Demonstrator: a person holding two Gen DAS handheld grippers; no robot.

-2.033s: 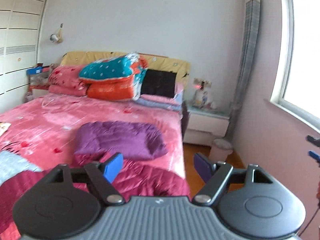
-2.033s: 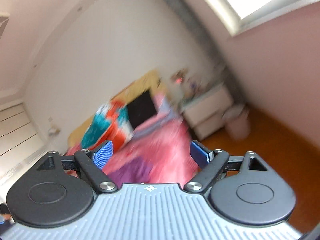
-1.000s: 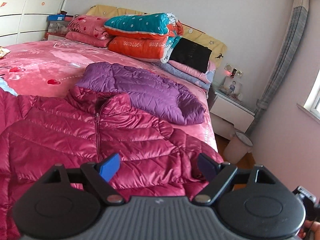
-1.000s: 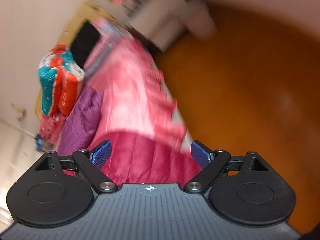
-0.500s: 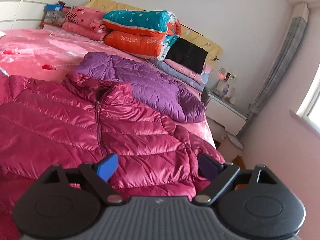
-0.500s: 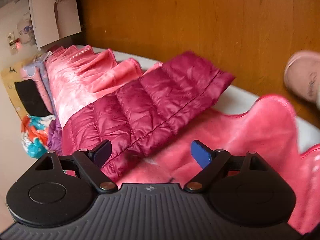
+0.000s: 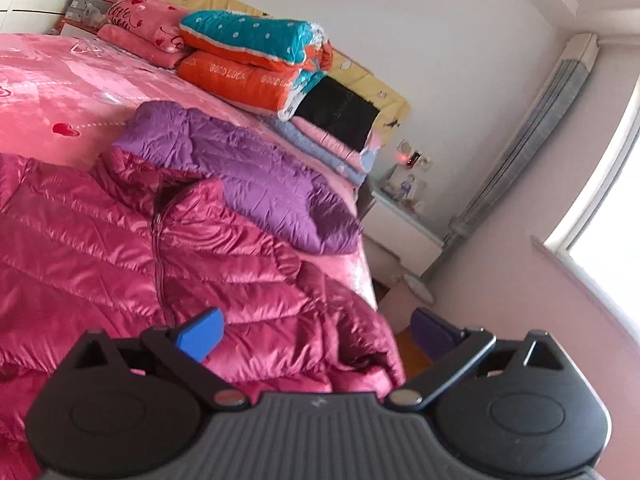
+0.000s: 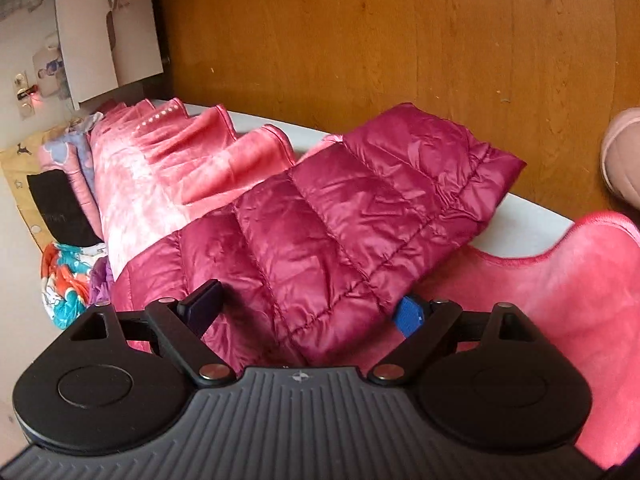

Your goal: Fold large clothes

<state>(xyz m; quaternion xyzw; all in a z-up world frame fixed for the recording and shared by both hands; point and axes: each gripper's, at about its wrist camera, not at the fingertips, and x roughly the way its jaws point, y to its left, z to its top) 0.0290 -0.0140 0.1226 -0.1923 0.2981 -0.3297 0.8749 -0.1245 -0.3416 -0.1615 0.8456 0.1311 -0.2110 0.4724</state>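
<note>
In the left wrist view, the red puffy jacket (image 7: pixel 120 248) lies flat on the pink bed (image 7: pixel 48 92), its bottom hidden behind the left gripper (image 7: pixel 316 334), whose fingers are wide apart and hold nothing.

In the right wrist view, the jacket's sleeve (image 8: pixel 360 216) hangs over the bed edge. The right gripper (image 8: pixel 306 310) is wide apart around the sleeve; I cannot tell if it touches.

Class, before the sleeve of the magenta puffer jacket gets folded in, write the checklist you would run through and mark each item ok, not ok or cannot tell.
1. Right gripper open and straddling the sleeve: ok.
2. Left gripper open above the magenta jacket: ok.
3. Jacket zipped and lying front-up on the bed: ok.
4. Sleeve fully on the bed: not ok, its cuff hangs past the edge over the floor.
5. Purple jacket apart from the magenta one: not ok, it touches the collar.
6. Far sleeve laid flat: cannot tell, out of view.
</note>
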